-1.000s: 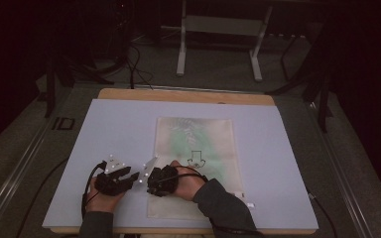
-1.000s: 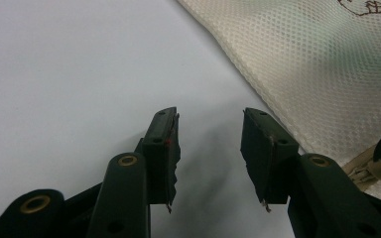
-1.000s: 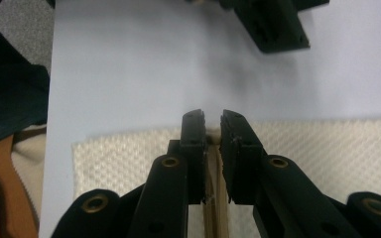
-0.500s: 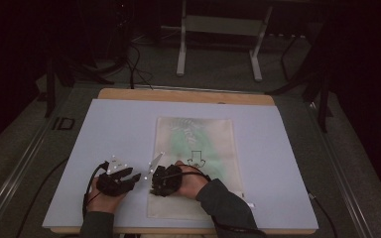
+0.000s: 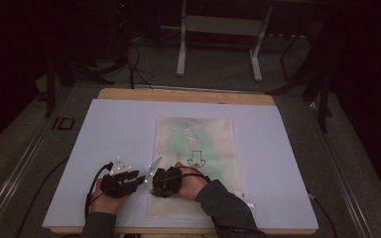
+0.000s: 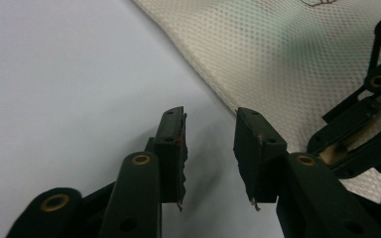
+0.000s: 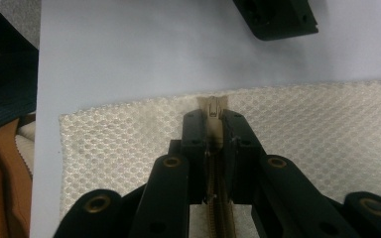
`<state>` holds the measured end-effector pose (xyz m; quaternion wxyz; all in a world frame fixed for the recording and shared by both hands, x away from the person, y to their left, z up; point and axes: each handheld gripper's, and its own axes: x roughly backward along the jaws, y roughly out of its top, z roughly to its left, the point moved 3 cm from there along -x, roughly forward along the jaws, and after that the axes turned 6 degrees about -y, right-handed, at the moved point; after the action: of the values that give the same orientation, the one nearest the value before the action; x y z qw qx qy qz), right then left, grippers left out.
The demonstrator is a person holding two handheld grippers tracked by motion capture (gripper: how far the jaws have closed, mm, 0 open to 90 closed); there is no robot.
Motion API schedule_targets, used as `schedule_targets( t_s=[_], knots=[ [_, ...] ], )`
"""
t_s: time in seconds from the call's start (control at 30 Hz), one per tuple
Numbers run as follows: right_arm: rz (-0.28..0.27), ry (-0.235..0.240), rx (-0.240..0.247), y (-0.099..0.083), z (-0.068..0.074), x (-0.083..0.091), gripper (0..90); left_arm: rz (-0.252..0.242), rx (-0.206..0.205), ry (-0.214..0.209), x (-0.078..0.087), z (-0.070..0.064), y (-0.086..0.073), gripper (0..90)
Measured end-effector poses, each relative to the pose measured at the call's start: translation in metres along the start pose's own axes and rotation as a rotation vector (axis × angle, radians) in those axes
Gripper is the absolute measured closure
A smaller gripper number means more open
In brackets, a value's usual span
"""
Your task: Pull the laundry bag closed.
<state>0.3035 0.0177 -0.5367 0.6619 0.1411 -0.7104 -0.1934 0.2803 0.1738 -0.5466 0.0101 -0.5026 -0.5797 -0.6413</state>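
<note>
Where we stand: as we look down from the high view, both our hands work at the near edge of the table (image 5: 104,124), which is covered by a pale sheet.
Bag: we see a cream mesh bag (image 5: 198,148) lying flat on the table, right of centre, with a green print and a dark arrow mark showing on it.
Zipper: a tan zipper (image 7: 217,198) runs along the bag's near-left part, and its pull (image 7: 213,106) sits just short of the bag's edge.
Right hand-held gripper: our right hand-held gripper (image 7: 213,121) rests on the bag's near-left corner, its jaws closed narrowly on the pull.
Left hand-held gripper: our left hand-held gripper (image 6: 209,144) is low over the bare sheet just beside the bag's edge, jaws parted with a clear gap and holding nothing.
Spacing: in the high view the left hand-held gripper (image 5: 129,178) and the right hand-held gripper (image 5: 161,181) sit close together, nearly touching.
</note>
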Motion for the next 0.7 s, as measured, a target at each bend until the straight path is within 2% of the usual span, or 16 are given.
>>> schedule_targets(
  t_s=[0.13, 0.37, 0.43, 0.7],
  knots=[
    [-0.003, -0.001, 0.001, -0.001, 0.001, 0.000, 81.8, -0.002, -0.006, -0.026, -0.001, -0.004, 0.001, 70.8],
    [-0.001, -0.007, 0.005, -0.001, 0.001, 0.000, 81.7, 0.013, -0.025, -0.069, -0.006, -0.013, 0.002, 89.0],
    [-0.006, -0.007, 0.004, -0.001, 0.001, -0.001, 81.7, 0.031, -0.043, -0.083, -0.009, -0.018, 0.003, 89.4],
    [-0.011, -0.007, 0.003, -0.002, 0.001, -0.001, 81.7, 0.040, -0.043, -0.099, -0.013, -0.023, 0.004, 89.4]
  ],
)
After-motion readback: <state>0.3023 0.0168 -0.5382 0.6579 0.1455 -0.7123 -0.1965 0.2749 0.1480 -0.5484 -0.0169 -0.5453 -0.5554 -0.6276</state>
